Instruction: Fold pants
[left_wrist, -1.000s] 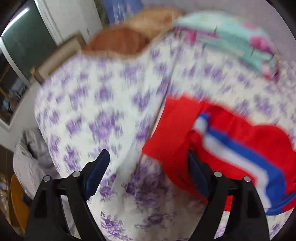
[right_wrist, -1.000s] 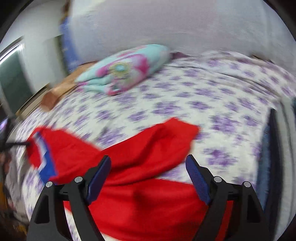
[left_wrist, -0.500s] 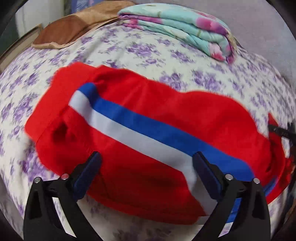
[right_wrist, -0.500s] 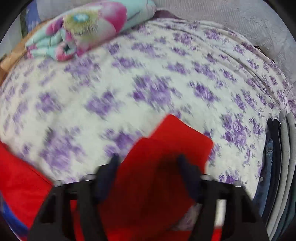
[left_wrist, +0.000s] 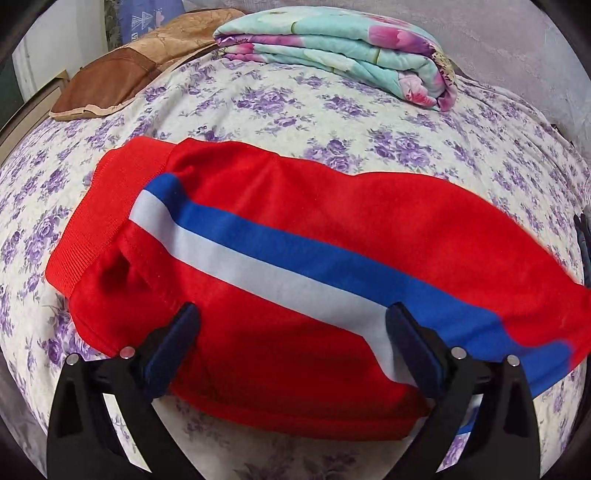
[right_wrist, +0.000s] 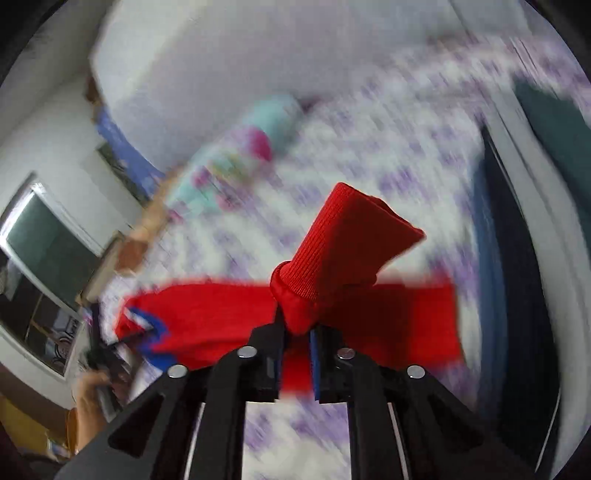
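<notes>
Pinching the ribbed cuff (right_wrist: 347, 254) of the red pants (left_wrist: 295, 258), the right gripper (right_wrist: 295, 354) has just been closing on it. The pants lie long across the flowery bed (left_wrist: 258, 99), left to right. The left gripper (left_wrist: 291, 347) (jaws wide, holding nothing) hangs over the waist end and has dropped closer.

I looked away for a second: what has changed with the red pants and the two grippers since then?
The right gripper has just been closing and now pinches the cuff of the red pants, lifting it. The left gripper opened wide and came down over the waist end. The folded blanket stayed put.
</notes>
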